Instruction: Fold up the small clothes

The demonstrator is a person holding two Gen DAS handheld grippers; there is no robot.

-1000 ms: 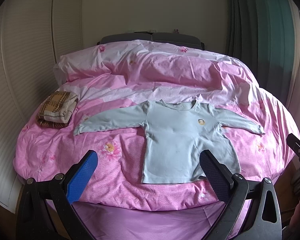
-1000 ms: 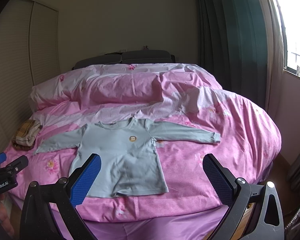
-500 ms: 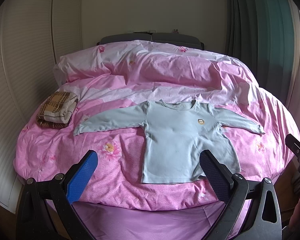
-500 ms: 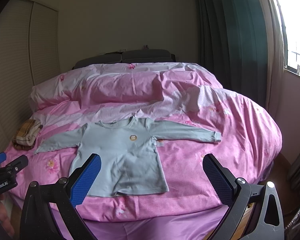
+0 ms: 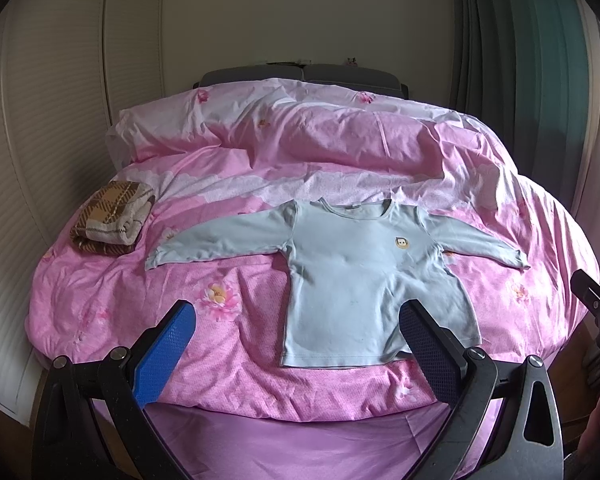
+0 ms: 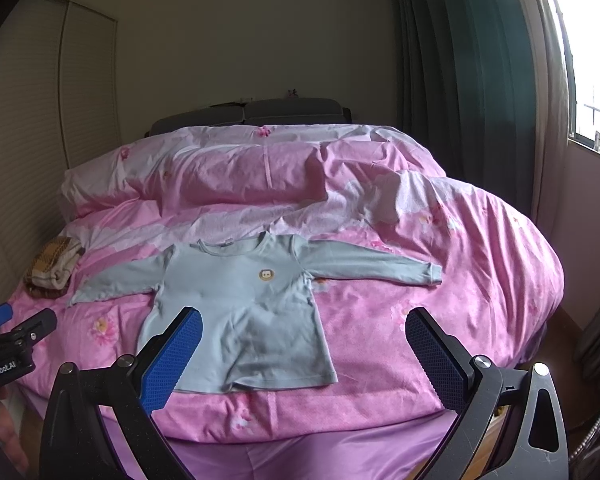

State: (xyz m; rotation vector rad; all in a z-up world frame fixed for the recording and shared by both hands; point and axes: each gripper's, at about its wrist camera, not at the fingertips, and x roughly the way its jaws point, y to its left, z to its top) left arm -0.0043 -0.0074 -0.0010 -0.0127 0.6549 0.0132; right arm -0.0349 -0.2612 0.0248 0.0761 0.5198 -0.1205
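Observation:
A small light-blue long-sleeved shirt [image 5: 360,276] lies flat, front up, on the pink bed, both sleeves spread out; it also shows in the right wrist view [image 6: 244,300]. It has a small round animal badge [image 5: 399,243] on the chest. My left gripper [image 5: 298,312] is open and empty, held above the near bed edge, short of the shirt's hem. My right gripper [image 6: 302,320] is open and empty, also short of the hem. Each gripper's tip shows at the other view's edge.
A folded brown plaid cloth [image 5: 114,218] lies at the bed's left side. A rumpled pink duvet [image 5: 300,136] is piled at the back. Closet doors [image 5: 40,120] stand left, green curtains [image 6: 460,92] and a window right.

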